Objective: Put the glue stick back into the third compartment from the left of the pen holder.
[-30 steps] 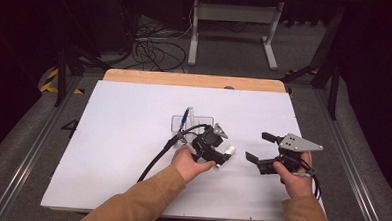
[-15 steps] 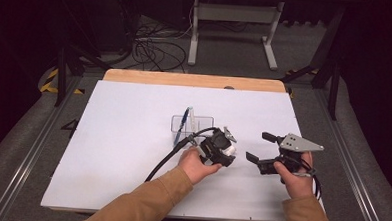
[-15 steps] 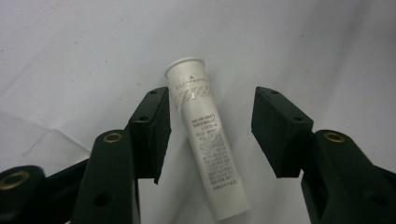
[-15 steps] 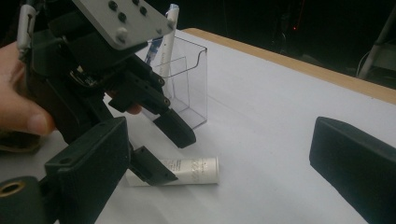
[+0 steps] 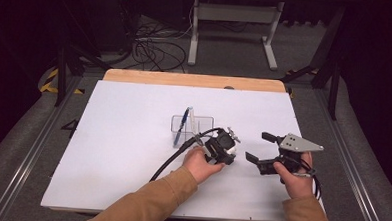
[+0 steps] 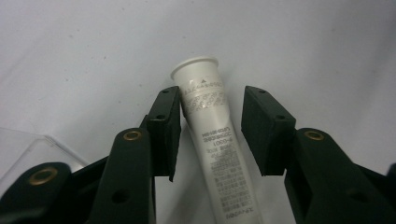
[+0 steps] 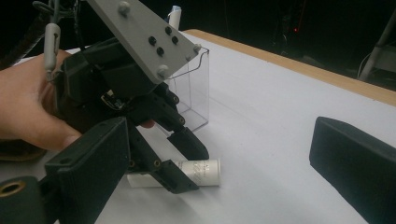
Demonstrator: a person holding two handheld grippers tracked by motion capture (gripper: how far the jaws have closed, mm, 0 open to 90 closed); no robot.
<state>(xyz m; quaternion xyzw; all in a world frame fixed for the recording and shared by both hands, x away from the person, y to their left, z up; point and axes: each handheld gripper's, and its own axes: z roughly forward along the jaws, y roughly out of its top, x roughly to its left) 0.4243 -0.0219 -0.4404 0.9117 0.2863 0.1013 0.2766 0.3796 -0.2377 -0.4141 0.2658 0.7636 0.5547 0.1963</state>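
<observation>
Between closing left gripper fingers: white tube.

White tube on table: small grey print along body, upside down in left gripper view, triangle mark near cap end; line resembling "0001" partly legible, remainder too fine to read.

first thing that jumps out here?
The left gripper straddling a white tube that lies flat on the white table; its jaws have just been closing, with a gap on one side and the other pad at the tube. Just behind it stands a clear box holding a blue pen. The right gripper waits open to the side.
</observation>
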